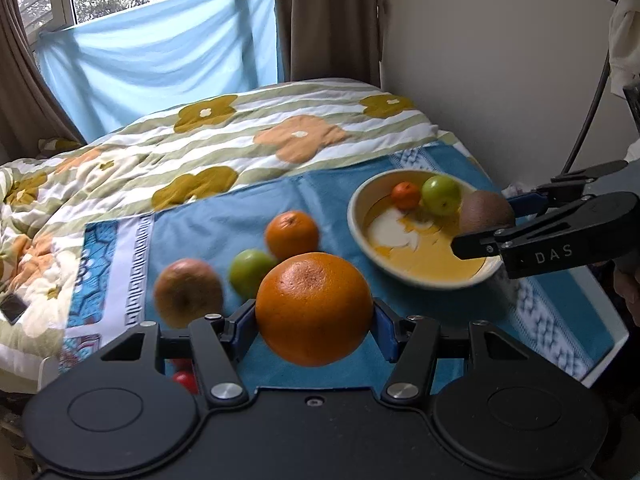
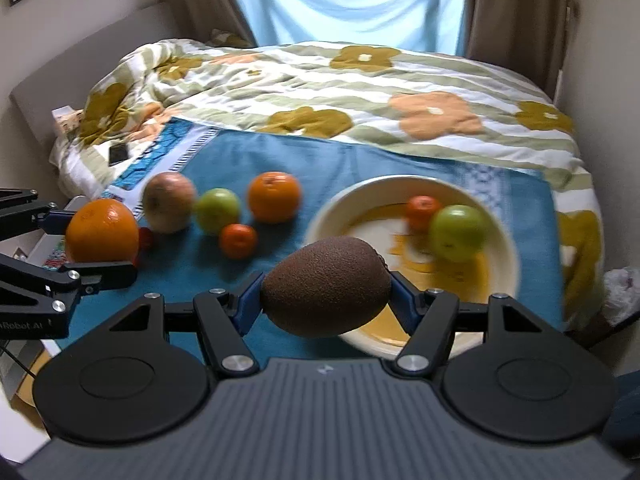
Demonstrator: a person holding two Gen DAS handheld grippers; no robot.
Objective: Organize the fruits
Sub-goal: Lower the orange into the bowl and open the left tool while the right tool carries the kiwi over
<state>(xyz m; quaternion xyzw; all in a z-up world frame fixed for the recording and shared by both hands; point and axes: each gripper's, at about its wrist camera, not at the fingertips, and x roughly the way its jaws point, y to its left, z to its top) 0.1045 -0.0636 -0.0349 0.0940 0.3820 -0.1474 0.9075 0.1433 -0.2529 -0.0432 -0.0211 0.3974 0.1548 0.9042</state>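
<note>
Both grippers are carrying fruit toward the bowl [image 2: 502, 216], so the step in hand is the transfer, not the pick. The left gripper [image 1: 315, 316] is clamped on a large orange [image 1: 314, 308], its blue pads pressing the fruit's left and right sides, held above the blue cloth [image 1: 224, 216]. The right gripper [image 2: 326, 298] is closed round a kiwi [image 2: 326, 286], jaws roughly half spread, and the fruit hangs over the bowl's near rim.

The kiwi's long axis lies across the jaws, left to right, tilted slightly up at the right; its stem end seems to point right, though blur makes that uncertain. The orange is round, with its dimpled end facing up toward the camera.

A small tangerine [image 2: 422, 208] and a green apple [image 2: 458, 232] already lie at the bowl's far side. The next move probably calls for lowering the kiwi into the bare near-left floor before letting go, then bringing the orange across.

An apple [image 2: 168, 202], a second green apple [image 2: 217, 210], an orange [image 2: 274, 196] and a tangerine [image 2: 238, 241] wait on the cloth, left of the bowl.
</note>
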